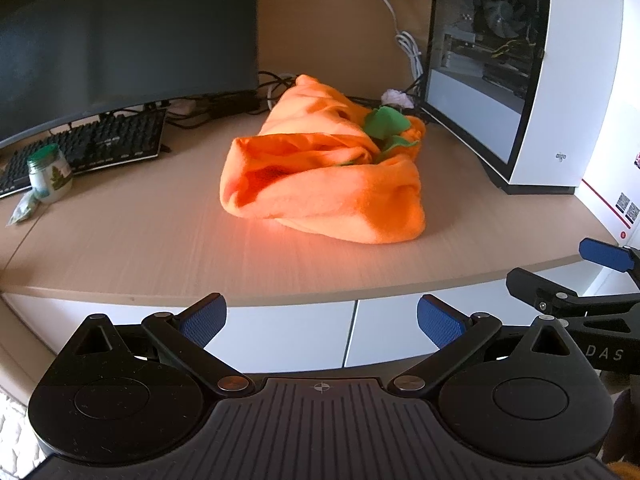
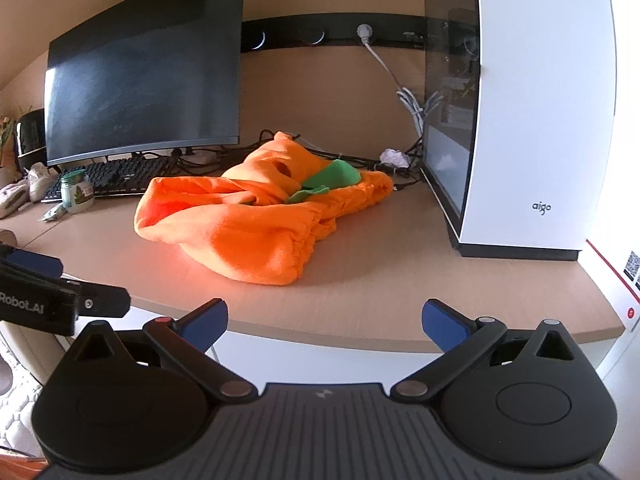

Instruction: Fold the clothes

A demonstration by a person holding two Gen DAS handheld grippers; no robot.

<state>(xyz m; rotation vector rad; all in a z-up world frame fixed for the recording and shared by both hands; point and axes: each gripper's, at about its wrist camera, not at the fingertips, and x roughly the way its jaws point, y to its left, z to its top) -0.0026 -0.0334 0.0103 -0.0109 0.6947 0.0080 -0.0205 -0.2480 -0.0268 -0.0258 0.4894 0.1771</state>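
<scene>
Centrally on the wooden worktop (image 1: pixel 120 240) an orange garment (image 1: pixel 328 176) is heaped in a crumpled bundle, with a green piece (image 1: pixel 386 120) tucked into its folds. Both the left gripper (image 1: pixel 320 320) and the right gripper (image 2: pixel 324 322) are held off the front edge, well apart from the cloth, their blue fingers (image 2: pixel 206 322) spread wide and empty. A keyboard (image 1: pixel 100 140) and a jar (image 1: pixel 50 174) are seen at the left, a white computer case (image 2: pixel 520 120) at the right.

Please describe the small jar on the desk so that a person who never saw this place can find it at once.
Start at the big dark monitor and drop to the black keyboard below it. At the keyboard's left end stands the jar: pale glass, green lid, a green tree on its label, the only upright container there.
</scene>
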